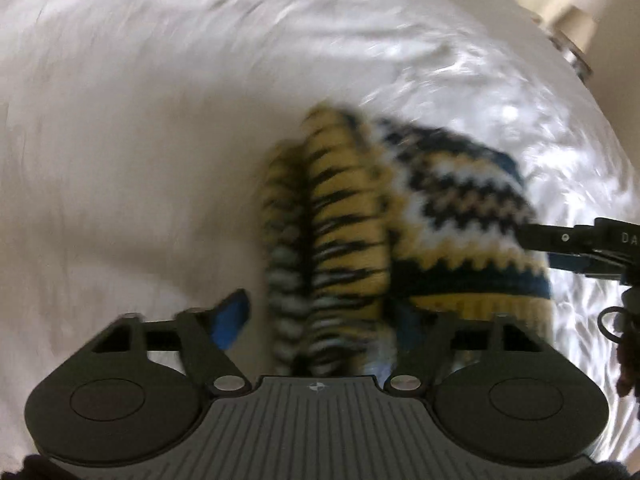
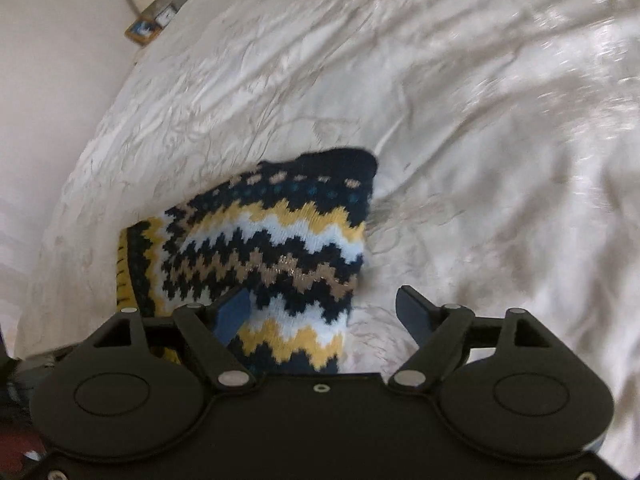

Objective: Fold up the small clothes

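Fold step: navy-yellow zigzag knit garment (image 2: 276,256) released on white crinkled bedspread (image 2: 460,120); left gripper (image 1: 320,320), right gripper (image 2: 326,312) fingers spread, empty. Next: regrasp edge.

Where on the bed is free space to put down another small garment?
Free: the white bedcover right of and beyond the knitted sweater, and the wide stretch left of it in the left view. Crowded: around the sweater, where both grippers work.

Soft, even daylight; both fisheye views smeared by motion blur.
The white bedspread (image 1: 120,160) shines with glare patches at the right in the left wrist view; the knitted garment (image 2: 272,248) looks sharper in the right wrist view; edges curve and darken at the corners.
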A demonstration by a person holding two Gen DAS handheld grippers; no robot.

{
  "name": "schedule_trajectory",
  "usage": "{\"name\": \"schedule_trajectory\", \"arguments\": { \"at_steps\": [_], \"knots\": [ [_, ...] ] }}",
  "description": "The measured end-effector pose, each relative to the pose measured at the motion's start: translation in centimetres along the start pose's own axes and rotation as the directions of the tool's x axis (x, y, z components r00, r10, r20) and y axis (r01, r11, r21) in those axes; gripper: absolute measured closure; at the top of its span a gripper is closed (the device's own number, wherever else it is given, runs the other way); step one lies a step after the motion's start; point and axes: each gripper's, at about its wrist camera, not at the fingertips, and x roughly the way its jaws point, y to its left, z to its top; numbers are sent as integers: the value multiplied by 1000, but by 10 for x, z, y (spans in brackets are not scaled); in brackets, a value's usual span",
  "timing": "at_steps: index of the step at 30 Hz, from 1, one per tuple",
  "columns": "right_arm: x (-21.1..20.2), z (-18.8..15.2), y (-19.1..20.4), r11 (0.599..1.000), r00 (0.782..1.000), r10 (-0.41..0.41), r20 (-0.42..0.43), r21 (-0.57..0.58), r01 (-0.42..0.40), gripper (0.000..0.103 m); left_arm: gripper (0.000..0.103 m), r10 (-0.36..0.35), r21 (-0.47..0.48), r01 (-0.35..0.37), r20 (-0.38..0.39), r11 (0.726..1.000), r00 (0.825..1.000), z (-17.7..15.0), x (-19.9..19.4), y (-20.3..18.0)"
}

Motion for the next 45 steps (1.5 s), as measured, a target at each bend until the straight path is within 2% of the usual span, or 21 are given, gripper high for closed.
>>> {"name": "schedule_trajectory", "arguments": {
  "at_steps": [2,5,8,11,12,14,16,17,18,19,20,21,23,26,30,33,37,39,42,44,45],
  "knots": [
    [16,3,0,1000,999,24,-31,0,-24,13,13,-24,-44,23,-10,999,1000,-7,4,14],
    [37,6,4,997,995,72,-72,-14,-73,2,11,-55,-42,55,0,998,999,-14,2,20],
    [50,9,9,993,990,107,-89,-37,-111,0,11,-133,-60,132,-5,989,991,-17,3,23],
    [55,9,11,989,986,140,-87,-39,-144,0,7,-249,-72,246,-33,967,968,-21,6,24],
    [55,8,10,987,985,153,-83,-33,-156,0,2,-264,-61,262,-41,963,964,-22,10,20],
    [55,6,7,985,983,172,-71,-20,-174,0,1,-270,-32,269,-39,963,962,-23,17,10],
    [54,5,4,983,981,184,-63,-8,-185,0,1,-288,-50,286,-34,957,957,-20,20,6],
    [53,4,4,982,980,189,-67,1,-189,3,3,-289,-77,286,-38,955,957,-17,22,5],
    [50,4,4,983,980,183,-72,5,-183,9,14,-292,-97,287,-43,953,955,-14,22,3],
    [45,4,3,985,982,174,-72,1,-174,30,26,-313,-108,307,-47,946,948,-12,21,3],
    [40,3,5,986,984,166,-67,-11,-167,44,43,-321,-113,315,-46,942,946,-9,21,0],
    [33,3,6,987,986,157,-59,-19,-158,49,52,-317,-102,312,-36,945,948,-9,16,-2],
    [14,1,10,988,988,152,-32,-27,-153,54,60,-322,-54,321,-23,946,946,-10,5,-10],
    [-17,-9,23,988,988,152,14,-31,-151,55,60,-378,-47,377,-3,925,926,-15,-16,-20],
    [-60,-33,40,989,987,148,66,-23,-147,55,60,-417,6,417,1,909,909,-29,-42,-36],
    [-90,-57,50,991,987,135,88,-7,-135,55,60,-451,29,451,-4,892,893,-50,-60,-43],
    [-121,-96,52,991,986,134,95,14,-136,55,60,-470,43,471,-41,881,882,-84,-76,-42],
    [-127,-116,50,989,986,141,86,25,-144,55,60,-464,42,467,-57,883,884,-102,-81,-41],
    [-126,-142,47,987,987,154,50,26,-156,54,60,-425,37,429,-77,903,902,-129,-80,-37],
    [-117,-157,44,988,988,152,29,-9,-152,49,59,-365,25,367,-72,930,928,-147,-71,-31],
    [-111,-162,41,990,991,135,14,-30,-135,48,59,-306,14,308,-75,951,949,-156,-64,-26]
  ]
}}
